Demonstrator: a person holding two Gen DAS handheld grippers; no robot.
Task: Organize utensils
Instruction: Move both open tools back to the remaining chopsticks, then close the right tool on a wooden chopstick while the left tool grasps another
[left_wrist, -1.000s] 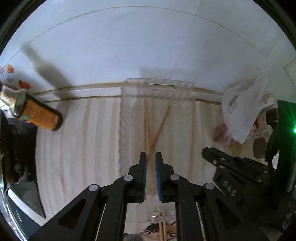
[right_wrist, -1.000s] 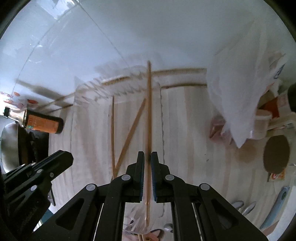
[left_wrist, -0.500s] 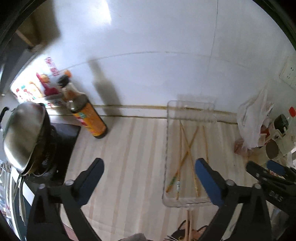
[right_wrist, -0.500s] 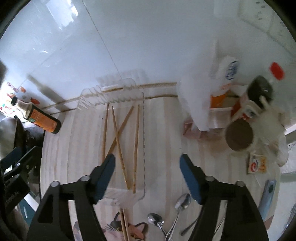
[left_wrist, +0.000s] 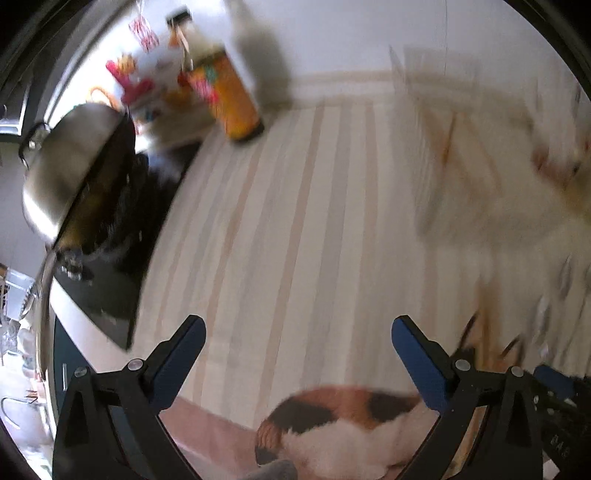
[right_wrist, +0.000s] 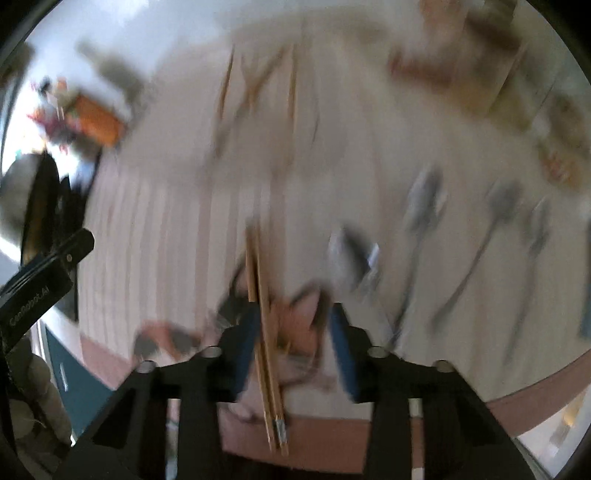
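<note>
Both views are blurred by motion. My right gripper (right_wrist: 293, 332) is open, low over the near table edge, its jaws on either side of a bundle of wooden chopsticks (right_wrist: 264, 314) that lies on a cat-picture mat (right_wrist: 299, 325). Several chopsticks (right_wrist: 291, 85) lie in the clear tray farther back. Spoons (right_wrist: 421, 214) lie to the right on the striped table. My left gripper (left_wrist: 295, 354) is wide open and empty above the striped table (left_wrist: 295, 221), with the cat mat (left_wrist: 343, 424) below it. The clear tray (left_wrist: 461, 147) is a blur at right.
An orange sauce bottle (left_wrist: 232, 99) stands at the back left by the wall. A steel pot (left_wrist: 70, 162) sits on a black stove (left_wrist: 110, 266) at the left. Packets and jars (right_wrist: 480, 74) crowd the back right. The left gripper's arm (right_wrist: 37, 288) shows at left.
Both grippers pulled back from the tray toward the near table edge and dropped lower. The right gripper now straddles the chopstick bundle on the cat mat. The left swung toward the stove.
</note>
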